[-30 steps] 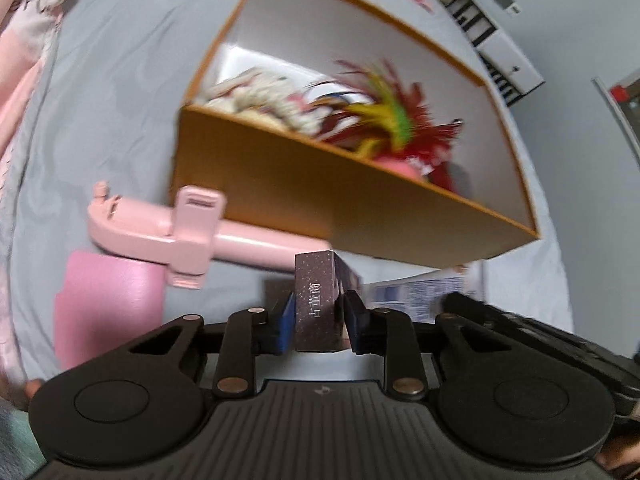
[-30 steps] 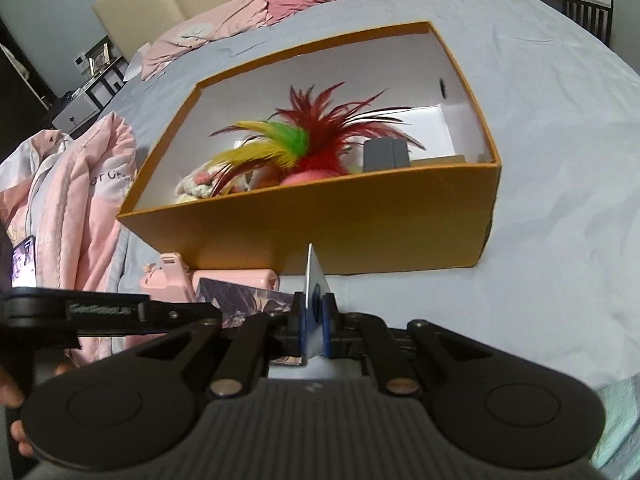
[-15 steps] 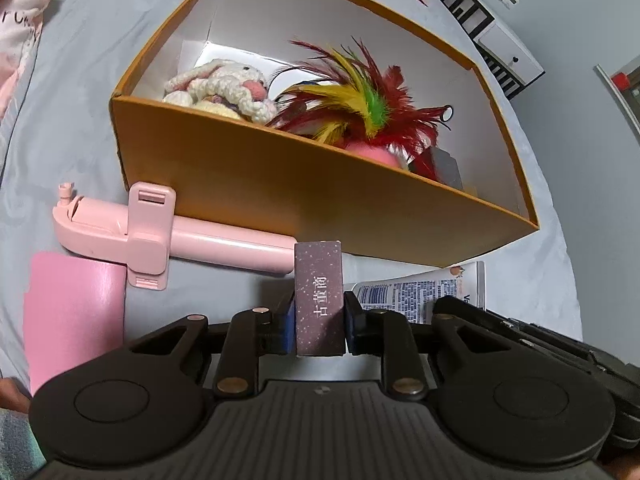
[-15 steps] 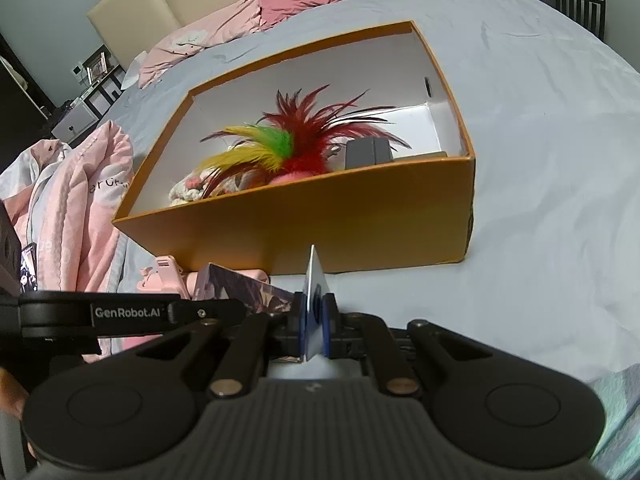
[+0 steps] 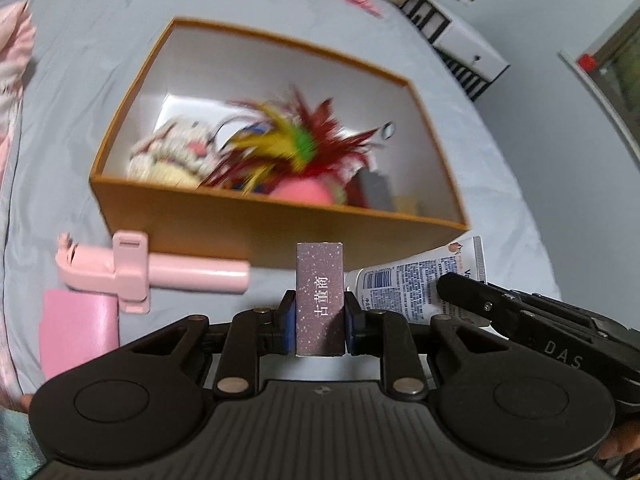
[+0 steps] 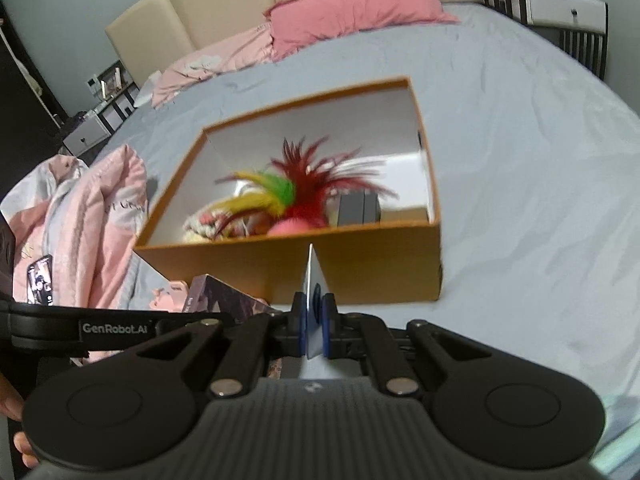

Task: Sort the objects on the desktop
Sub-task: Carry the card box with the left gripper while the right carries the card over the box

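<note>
An orange cardboard box [image 5: 276, 218] with white inner walls stands on the grey bed, holding a feather toy [image 5: 298, 146], a knitted plush [image 5: 176, 152], a pink ball and a grey block. My left gripper [image 5: 320, 308] is shut on a small purple speckled box [image 5: 320, 280], held upright in front of the orange box's near wall. My right gripper [image 6: 314, 312] is shut on the flat end of a white tube [image 6: 313, 276], seen edge-on. The tube [image 5: 416, 280] shows its blue print in the left wrist view. The purple box [image 6: 228, 300] also shows at the lower left of the right wrist view.
A pink selfie stick [image 5: 160, 272] and a pink card [image 5: 76, 328] lie on the sheet left of my left gripper. A pink jacket [image 6: 88, 208] with a phone [image 6: 40, 280] on it lies left of the box. Pillows [image 6: 352, 4] and a headboard stand behind.
Both grippers have risen with their objects still held, so the orange box now sits lower and farther off, with more of its inside showing.
</note>
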Available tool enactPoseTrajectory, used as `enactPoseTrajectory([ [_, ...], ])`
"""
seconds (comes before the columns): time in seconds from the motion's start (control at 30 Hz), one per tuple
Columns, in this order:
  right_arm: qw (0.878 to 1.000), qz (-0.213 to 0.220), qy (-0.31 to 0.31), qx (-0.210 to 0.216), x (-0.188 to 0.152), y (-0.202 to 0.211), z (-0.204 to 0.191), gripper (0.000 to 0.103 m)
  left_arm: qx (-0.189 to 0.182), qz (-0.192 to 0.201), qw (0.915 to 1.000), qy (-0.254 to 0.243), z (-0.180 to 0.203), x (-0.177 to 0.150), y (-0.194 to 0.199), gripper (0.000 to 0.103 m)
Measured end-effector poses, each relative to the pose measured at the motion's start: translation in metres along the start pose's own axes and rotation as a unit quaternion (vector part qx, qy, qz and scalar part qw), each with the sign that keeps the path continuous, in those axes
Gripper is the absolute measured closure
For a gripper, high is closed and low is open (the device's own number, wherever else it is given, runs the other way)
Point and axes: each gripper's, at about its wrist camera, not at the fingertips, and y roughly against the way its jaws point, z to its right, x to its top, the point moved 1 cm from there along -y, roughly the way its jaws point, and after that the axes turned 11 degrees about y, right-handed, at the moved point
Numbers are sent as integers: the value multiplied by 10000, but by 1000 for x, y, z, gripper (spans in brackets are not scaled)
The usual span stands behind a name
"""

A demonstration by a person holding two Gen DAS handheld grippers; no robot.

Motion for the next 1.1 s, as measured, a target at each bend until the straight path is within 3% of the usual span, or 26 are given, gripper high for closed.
enactPoseTrajectory([
  [0.27,9984,526,218,18,32,51,7,96,-457,277,9983,-216,32,26,26,78],
  [0.43,9955,837,408,-184,58,62,10,96,-528,525,9967,-337,50,48,27,78],
  [0.83,9923,858,438,-773,102,16,35,96,-490,729,9953,-395,62,107,-15,78],
  [1.1,9942,470,358,-903,111,-38,61,96,-461,643,9960,-415,61,135,-45,78],
])
